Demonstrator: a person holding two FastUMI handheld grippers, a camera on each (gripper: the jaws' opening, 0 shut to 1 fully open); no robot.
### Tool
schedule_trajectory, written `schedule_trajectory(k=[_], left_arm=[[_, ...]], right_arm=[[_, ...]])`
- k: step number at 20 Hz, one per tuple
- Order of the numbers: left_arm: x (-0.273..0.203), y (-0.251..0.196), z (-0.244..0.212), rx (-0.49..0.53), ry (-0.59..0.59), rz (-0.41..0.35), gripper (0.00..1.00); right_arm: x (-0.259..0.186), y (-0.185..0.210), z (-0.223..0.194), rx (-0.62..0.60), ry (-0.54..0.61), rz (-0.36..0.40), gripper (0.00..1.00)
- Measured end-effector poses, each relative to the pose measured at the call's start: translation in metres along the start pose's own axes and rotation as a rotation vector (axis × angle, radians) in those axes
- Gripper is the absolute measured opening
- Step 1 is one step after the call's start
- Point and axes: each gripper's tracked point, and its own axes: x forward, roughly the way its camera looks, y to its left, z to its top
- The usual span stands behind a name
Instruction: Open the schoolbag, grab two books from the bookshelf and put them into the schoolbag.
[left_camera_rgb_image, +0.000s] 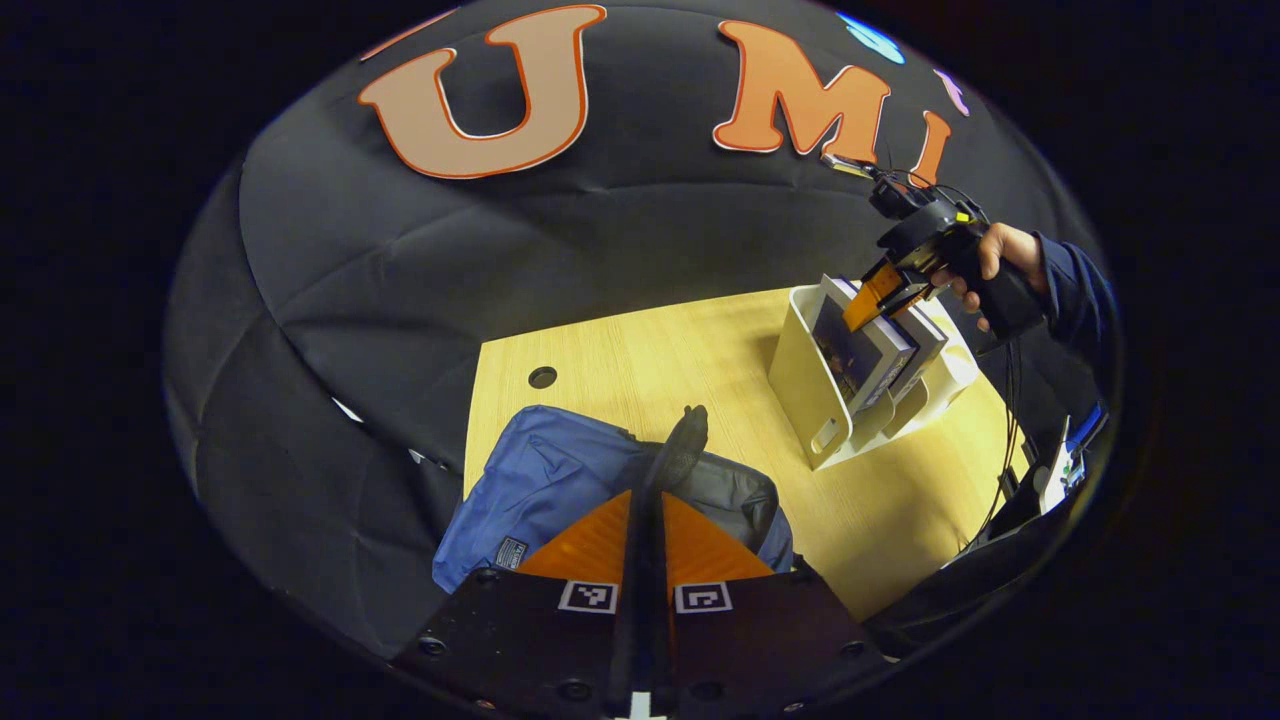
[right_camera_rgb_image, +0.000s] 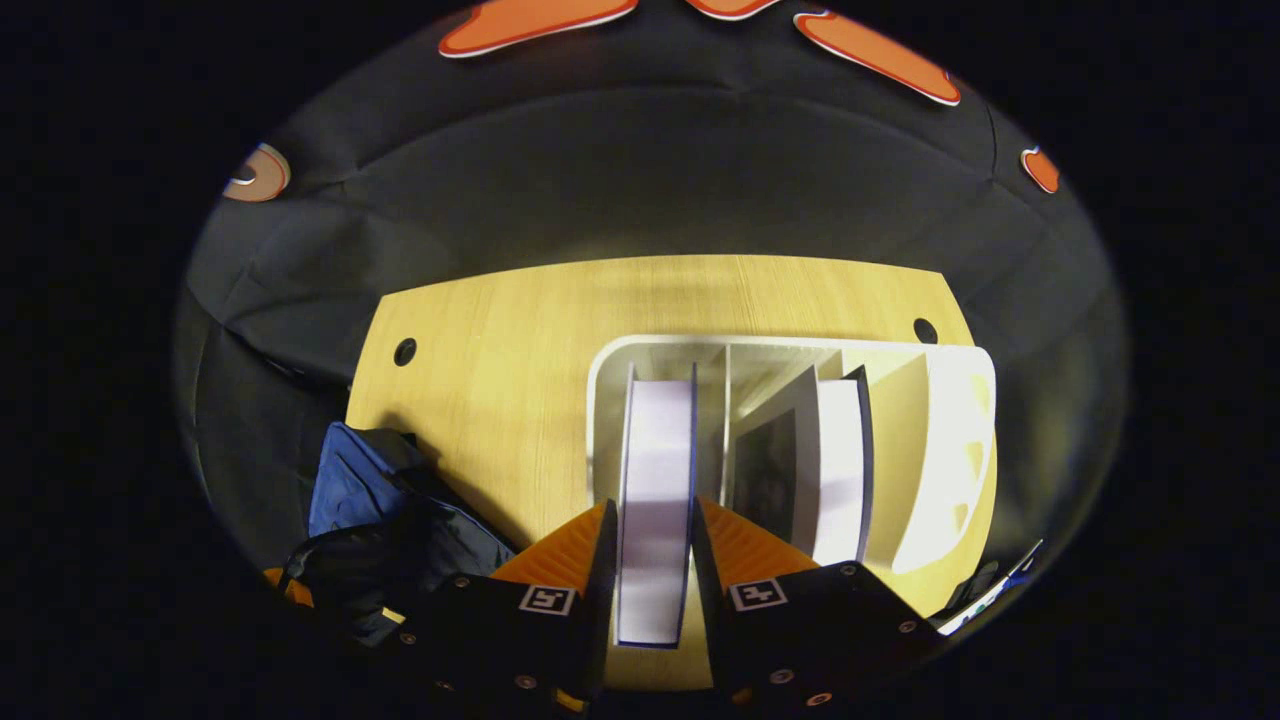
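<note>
1. The right tongs (right_camera_rgb_image: 655, 560) are clamping on the first book (right_camera_rgb_image: 655, 480), one finger pressing on each cover, while the book is still standing in the white bookshelf (right_camera_rgb_image: 940, 440). Holding it by both flat sides is probably so it can slide straight up out of its slot without tipping.
2. In the left gripper view the right tongs (left_camera_rgb_image: 880, 292) are reaching down over the bookshelf (left_camera_rgb_image: 805, 375) from above, with a hand (left_camera_rgb_image: 990, 262) gripping the handle behind them.
3. A second book (right_camera_rgb_image: 835, 470) is leaning in the next slot, just beside the first one, waiting for its turn.
4. The left tongs (left_camera_rgb_image: 645, 540) are sitting close together, and a dark strap or zipper pull (left_camera_rgb_image: 682, 445) of the blue schoolbag (left_camera_rgb_image: 545, 480) is sticking up right between them. I think they are pinching it, but the view there is poor.
5. Holding that part up is likely keeping the schoolbag open so a book can drop in. The schoolbag (right_camera_rgb_image: 375, 500) is lying on the wooden tabletop (right_camera_rgb_image: 500, 350), near the bookshelf but not touching it.
6. Neither book is in the schoolbag yet.
7. There is a small label (left_camera_rgb_image: 510, 553) on the schoolbag, too tiny to read. The book covers are too blurry to read as well
</note>
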Motion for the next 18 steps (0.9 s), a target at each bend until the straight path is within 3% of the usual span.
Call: schedule_trajectory(k=[1, 7, 8, 9, 10, 11, 12, 18], left_arm=[[0.000, 0.001, -0.002, -0.006, 0.001, -0.002, 0.07], [-0.003, 0.000, -0.013, -0.026, -0.003, -0.018, 0.07], [-0.004, -0.002, -0.015, -0.025, -0.003, -0.022, 0.07], [-0.003, -0.003, -0.017, -0.023, -0.005, -0.025, 0.07], [-0.003, -0.004, -0.018, -0.021, -0.005, -0.027, 0.07], [-0.005, -0.005, -0.021, -0.022, -0.005, -0.031, 0.07], [-0.004, -0.007, -0.022, -0.023, -0.003, -0.033, 0.06], [-0.005, -0.018, -0.027, -0.001, -0.003, -0.050, 0.06]], right_arm=[[0.000, -0.001, -0.003, 0.002, 0.026, -0.003, 0.36], [-0.002, -0.003, -0.011, 0.004, 0.081, -0.001, 0.30], [-0.002, -0.003, -0.013, 0.001, 0.085, 0.005, 0.22], [-0.005, -0.002, -0.014, 0.003, 0.088, 0.009, 0.29], [-0.009, -0.002, -0.013, 0.003, 0.081, 0.011, 0.28], [-0.016, -0.003, -0.014, 0.002, 0.080, 0.014, 0.36], [-0.023, -0.004, -0.013, 0.001, 0.072, 0.018, 0.27], [-0.083, -0.019, -0.014, 0.007, 0.013, 0.074, 0.26]])
